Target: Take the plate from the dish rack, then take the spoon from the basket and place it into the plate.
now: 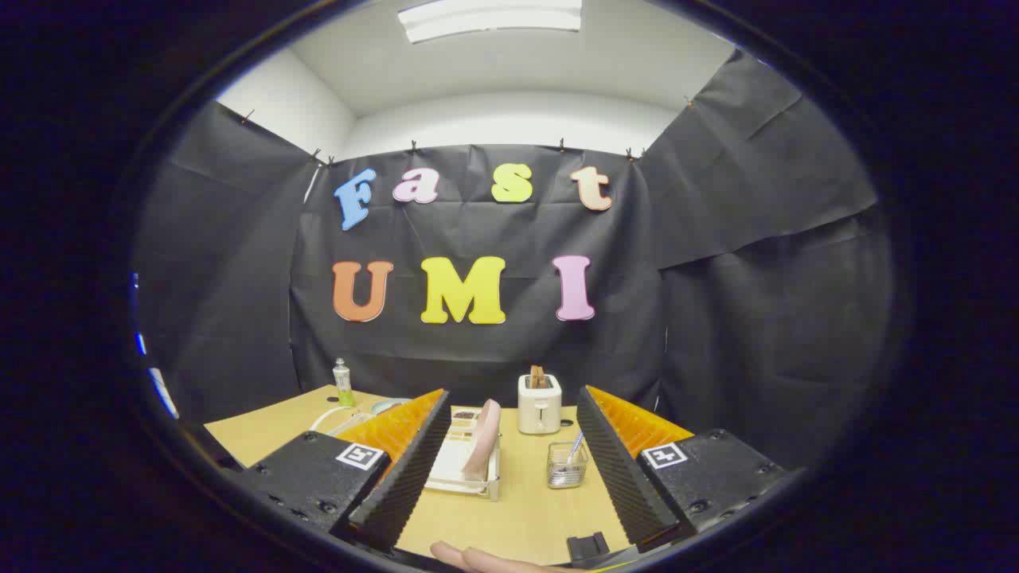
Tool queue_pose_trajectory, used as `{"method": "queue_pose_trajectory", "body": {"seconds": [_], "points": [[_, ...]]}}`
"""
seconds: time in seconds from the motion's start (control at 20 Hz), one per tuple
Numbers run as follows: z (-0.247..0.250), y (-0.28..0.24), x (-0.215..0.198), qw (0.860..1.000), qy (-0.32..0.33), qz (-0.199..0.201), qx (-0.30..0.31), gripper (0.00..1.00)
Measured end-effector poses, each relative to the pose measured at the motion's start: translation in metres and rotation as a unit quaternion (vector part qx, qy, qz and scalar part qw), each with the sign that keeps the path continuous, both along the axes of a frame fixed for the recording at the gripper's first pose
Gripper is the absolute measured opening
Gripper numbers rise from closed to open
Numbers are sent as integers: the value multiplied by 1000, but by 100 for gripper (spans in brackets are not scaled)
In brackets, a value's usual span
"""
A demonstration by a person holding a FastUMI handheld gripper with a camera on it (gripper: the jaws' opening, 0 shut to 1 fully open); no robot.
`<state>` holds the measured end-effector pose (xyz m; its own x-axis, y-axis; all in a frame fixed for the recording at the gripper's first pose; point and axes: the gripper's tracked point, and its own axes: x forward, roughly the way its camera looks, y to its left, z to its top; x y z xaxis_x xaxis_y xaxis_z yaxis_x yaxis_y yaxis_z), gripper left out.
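Observation:
A pink plate [483,438] stands on edge in a white dish rack [458,471] on the wooden table [517,509], ahead of my fingers and a little left of their midline. To its right stands a small wire basket [567,465] with a spoon [575,448] upright in it. My gripper [516,477] is held wide open above the table, with both rack and basket seen in the gap between the fingers and nothing held.
A white toaster [539,404] with toast in it stands beyond the rack and basket. A small green bottle [343,383] and a white cable lie far left. A person's fingers [478,559] rest at the table's near edge.

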<state>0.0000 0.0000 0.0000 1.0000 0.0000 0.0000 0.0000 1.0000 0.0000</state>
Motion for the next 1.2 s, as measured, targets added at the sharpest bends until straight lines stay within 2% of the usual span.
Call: {"method": "queue_pose_trajectory", "body": {"seconds": [0.8, 1.05, 1.2], "points": [[-3, 7, 19, 1000, 11, -9, 9, 100], [-9, 15, 51, 999, 47, -10, 4, 100], [-8, 21, 88, 997, 73, -14, -6, 100]]}}
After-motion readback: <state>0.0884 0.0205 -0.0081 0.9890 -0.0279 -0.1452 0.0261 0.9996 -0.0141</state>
